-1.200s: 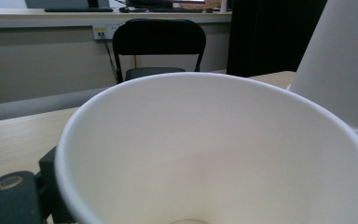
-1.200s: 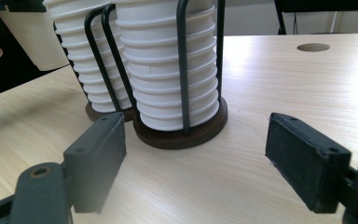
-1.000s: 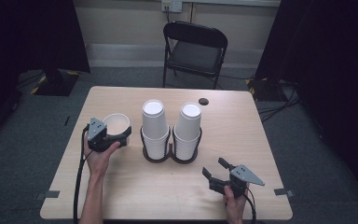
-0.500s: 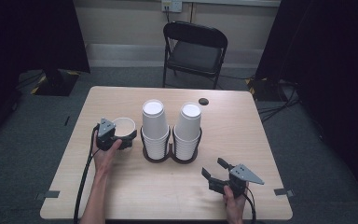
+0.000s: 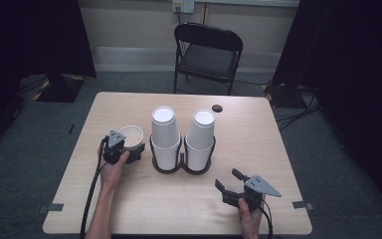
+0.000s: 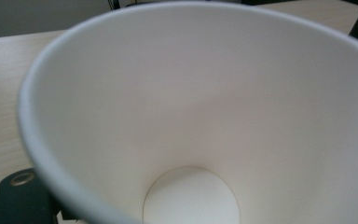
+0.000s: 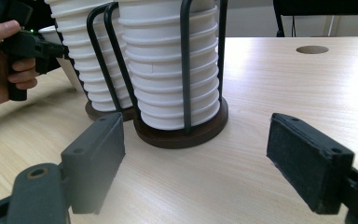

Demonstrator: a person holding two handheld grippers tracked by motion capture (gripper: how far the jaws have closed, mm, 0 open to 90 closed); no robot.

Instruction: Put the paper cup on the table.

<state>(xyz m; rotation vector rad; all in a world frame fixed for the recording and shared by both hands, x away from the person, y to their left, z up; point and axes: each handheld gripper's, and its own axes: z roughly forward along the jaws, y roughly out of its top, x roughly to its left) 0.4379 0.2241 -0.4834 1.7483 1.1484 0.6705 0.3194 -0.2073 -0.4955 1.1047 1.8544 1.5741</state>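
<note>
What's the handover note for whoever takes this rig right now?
Left tongs: jaws have just been closing on one paper cup, mouth up, left of the cup rack. Whether the cup rests on the table is unclear.
Right tongs: open, empty, low over the table's near right, facing the rack.
Rack: two inverted cup stacks.
Done: one cup is apart from the stacks.
Left: probably set it down and release.
</note>
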